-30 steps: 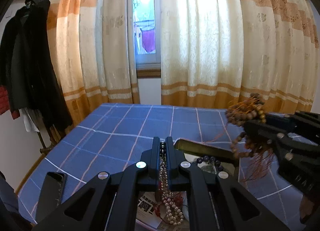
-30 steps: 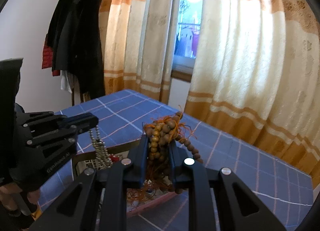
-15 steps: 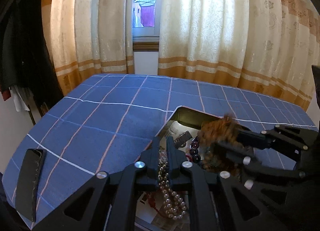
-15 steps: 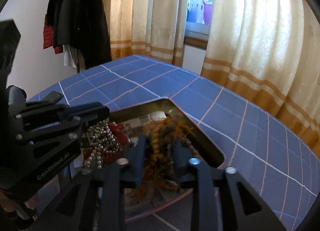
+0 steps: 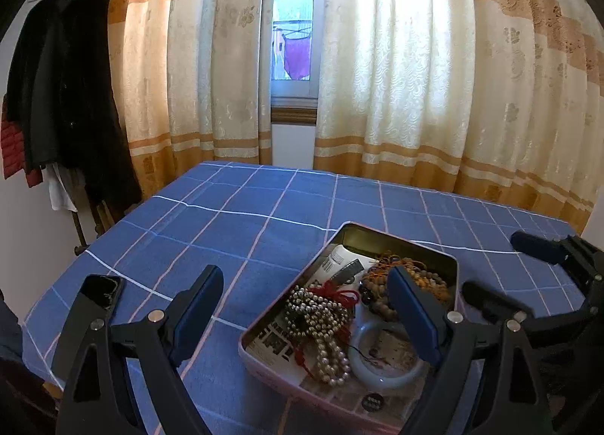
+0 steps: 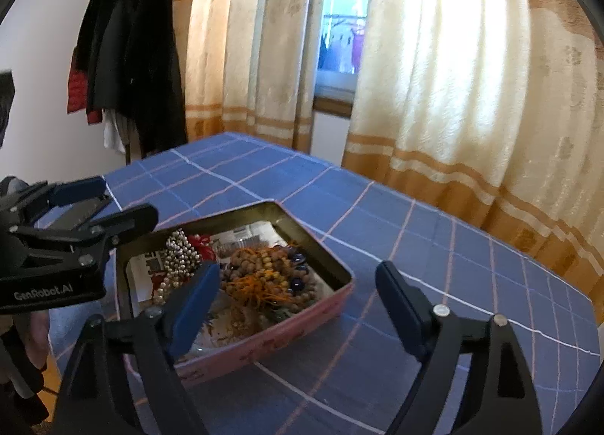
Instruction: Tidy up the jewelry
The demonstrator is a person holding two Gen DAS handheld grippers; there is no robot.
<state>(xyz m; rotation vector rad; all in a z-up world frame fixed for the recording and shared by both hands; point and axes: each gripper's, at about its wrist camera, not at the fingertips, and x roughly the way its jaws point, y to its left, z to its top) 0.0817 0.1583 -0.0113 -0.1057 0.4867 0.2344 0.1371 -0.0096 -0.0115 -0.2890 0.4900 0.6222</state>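
Observation:
A pink tin (image 5: 400, 239) sits on the blue checked tablecloth and holds the jewelry. In it lie a pearl string (image 5: 327, 340) with a red cord, a wooden bead string (image 5: 422, 278) with orange threads, and a pale bangle (image 5: 381, 372). My left gripper (image 5: 305, 306) hangs over the tin; its jaws are opening wide, nothing gripped. The right gripper (image 6: 298, 295) hovers over the tin's near corner (image 6: 321, 316), jaws opening too, with the wooden beads (image 6: 264, 269) lying loose below and the pearls (image 6: 177, 250) beside them. Each gripper shows in the other's view: right gripper (image 5: 504, 269), left gripper (image 6: 113, 201).
A dark phone (image 5: 101, 291) lies on the cloth at the left near the table edge. Dark coats (image 5: 64, 88) hang on a stand left of the table. Curtains (image 5: 415, 76) close off the far side. Printed paper (image 5: 279, 348) lines the tin's floor.
Both grippers have let go. The pearl string left the left jaws and the wooden beads left the right jaws; both now lie in the tin. Both pairs of jaws spread wide.

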